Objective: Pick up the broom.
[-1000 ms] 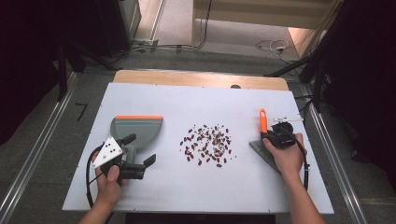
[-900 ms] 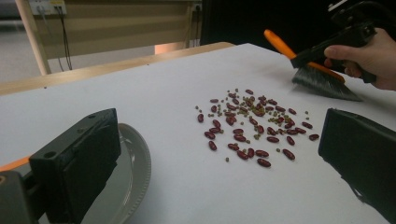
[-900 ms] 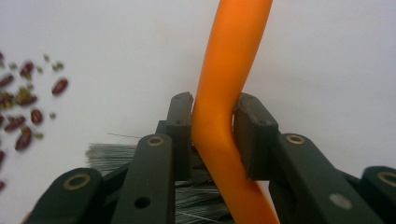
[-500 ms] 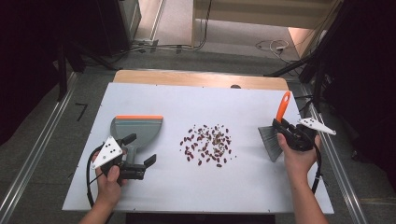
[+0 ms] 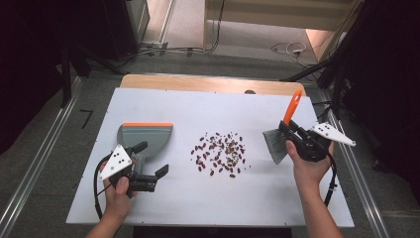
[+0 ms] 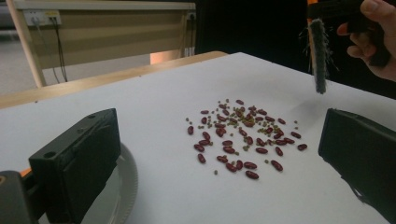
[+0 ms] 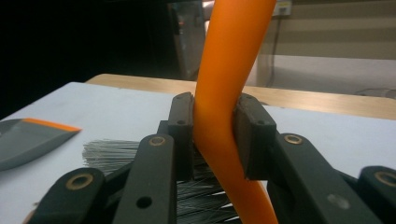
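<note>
The right gripper (image 5: 295, 137) clamps the orange handle of a hand brush (image 5: 283, 134) (bristles clear of the table (image 5: 277, 203)) right of the scattered beans (image 5: 220, 153). At the left, the left gripper (image 5: 151, 158) rests wide open, empty, just beside the grey dustpan (image 5: 144, 136).
</note>
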Tool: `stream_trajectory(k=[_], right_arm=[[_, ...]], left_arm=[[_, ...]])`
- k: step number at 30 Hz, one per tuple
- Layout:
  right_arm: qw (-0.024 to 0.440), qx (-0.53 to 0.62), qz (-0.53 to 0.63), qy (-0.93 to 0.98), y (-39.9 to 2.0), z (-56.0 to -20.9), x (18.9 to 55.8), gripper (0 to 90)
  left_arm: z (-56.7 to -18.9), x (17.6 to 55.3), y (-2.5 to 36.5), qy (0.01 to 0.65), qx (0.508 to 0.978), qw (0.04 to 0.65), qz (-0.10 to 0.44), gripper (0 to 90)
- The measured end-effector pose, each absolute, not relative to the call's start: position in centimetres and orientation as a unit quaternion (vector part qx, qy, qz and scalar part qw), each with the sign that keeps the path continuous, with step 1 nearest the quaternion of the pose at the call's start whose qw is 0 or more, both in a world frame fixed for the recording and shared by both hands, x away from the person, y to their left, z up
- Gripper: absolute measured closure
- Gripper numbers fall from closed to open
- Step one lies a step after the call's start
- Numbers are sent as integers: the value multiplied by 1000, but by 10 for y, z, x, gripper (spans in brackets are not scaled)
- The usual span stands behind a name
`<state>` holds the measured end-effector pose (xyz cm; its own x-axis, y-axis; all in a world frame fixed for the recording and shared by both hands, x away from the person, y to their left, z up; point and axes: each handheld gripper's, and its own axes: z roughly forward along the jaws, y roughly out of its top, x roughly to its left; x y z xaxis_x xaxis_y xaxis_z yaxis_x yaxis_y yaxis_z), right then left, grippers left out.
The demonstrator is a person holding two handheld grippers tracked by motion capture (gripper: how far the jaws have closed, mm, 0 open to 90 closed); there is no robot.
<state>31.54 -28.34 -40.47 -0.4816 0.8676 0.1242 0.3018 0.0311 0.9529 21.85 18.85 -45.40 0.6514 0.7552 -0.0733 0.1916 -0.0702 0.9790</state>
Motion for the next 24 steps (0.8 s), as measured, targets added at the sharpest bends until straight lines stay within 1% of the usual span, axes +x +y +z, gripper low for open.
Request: stream_trajectory(k=[10, 12, 16, 18, 24], right_arm=[[241, 393, 562, 687, -241, -399, 300, 685], [237, 383, 566, 690, -233, -398, 297, 685], [230, 369, 570, 697, -219, -397, 292, 685], [228, 365, 571, 699, -212, -397, 290, 685], [221, 352, 578, 702, -197, -396, 282, 684]], left_arm=[[-441, 223, 163, 316, 700, 604, 213, 0], [-438, 226, 150, 306, 709, 602, 204, 0], [-436, 228, 136, 299, 717, 596, 202, 0], [-435, 231, 129, 290, 720, 600, 191, 0], [-434, 236, 109, 294, 724, 599, 175, 5]])
